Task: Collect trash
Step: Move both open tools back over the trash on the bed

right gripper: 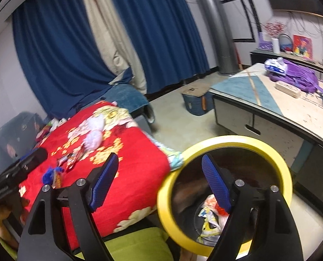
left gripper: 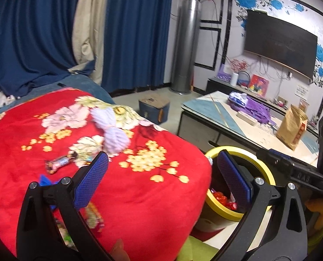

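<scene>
A yellow-rimmed bin [right gripper: 226,140] stands beside a bed covered by a red floral blanket [left gripper: 139,195], with crumpled wrappers [right gripper: 208,216] at its bottom. My right gripper [right gripper: 161,180] is open and empty, its right finger over the bin's mouth. My left gripper [left gripper: 161,174] is also open and empty, straddling the blanket's edge and the bin [left gripper: 243,151]. On the blanket lie a dark candy wrapper [left gripper: 59,163], a blue wrapper [left gripper: 45,179] and a striped wrapper [left gripper: 93,215] below the left finger. The same wrappers [right gripper: 68,161] show small in the right wrist view.
A lilac knitted item [left gripper: 112,130] lies on the blanket. To the right stands a low table [left gripper: 213,113] carrying a brown paper bag [left gripper: 292,128] and purple cloth [left gripper: 256,106]. A blue box [left gripper: 153,108] sits on the floor. A green cushion [right gripper: 139,242] lies below the blanket.
</scene>
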A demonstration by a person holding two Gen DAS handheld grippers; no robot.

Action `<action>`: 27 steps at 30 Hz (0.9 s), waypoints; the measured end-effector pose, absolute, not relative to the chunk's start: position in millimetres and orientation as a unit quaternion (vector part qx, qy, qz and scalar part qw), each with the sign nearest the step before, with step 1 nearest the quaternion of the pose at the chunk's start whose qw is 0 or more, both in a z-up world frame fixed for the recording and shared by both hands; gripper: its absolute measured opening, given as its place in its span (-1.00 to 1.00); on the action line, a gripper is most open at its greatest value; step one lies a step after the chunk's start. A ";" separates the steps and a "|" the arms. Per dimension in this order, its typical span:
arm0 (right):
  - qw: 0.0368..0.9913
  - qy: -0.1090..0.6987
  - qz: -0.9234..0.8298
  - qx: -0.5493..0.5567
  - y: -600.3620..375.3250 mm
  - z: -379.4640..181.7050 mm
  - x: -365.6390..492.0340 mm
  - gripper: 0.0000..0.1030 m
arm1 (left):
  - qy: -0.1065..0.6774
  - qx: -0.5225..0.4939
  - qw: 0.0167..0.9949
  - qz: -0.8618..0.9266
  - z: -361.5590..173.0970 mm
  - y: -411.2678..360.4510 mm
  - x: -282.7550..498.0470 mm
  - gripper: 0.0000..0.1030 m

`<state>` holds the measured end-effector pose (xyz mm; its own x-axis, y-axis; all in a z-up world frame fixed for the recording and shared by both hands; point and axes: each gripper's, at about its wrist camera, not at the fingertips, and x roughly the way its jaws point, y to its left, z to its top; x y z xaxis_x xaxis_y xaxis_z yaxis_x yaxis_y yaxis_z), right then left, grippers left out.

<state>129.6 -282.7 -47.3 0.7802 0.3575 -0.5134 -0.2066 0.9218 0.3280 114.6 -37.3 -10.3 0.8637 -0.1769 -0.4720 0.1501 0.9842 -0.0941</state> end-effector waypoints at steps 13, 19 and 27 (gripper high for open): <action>0.919 0.302 0.243 0.073 -203.0 -33.3 125.8 0.50 | 0.225 -0.053 0.973 -0.014 6.5 25.6 87.3 0.79; 0.901 0.315 0.295 0.044 -157.5 -30.9 127.9 0.50 | 0.232 -0.051 0.971 0.022 8.8 62.1 71.6 0.79; 0.873 0.342 0.348 0.015 -102.3 -36.2 133.2 0.50 | 0.259 -0.067 0.963 0.044 -4.6 107.8 48.9 0.79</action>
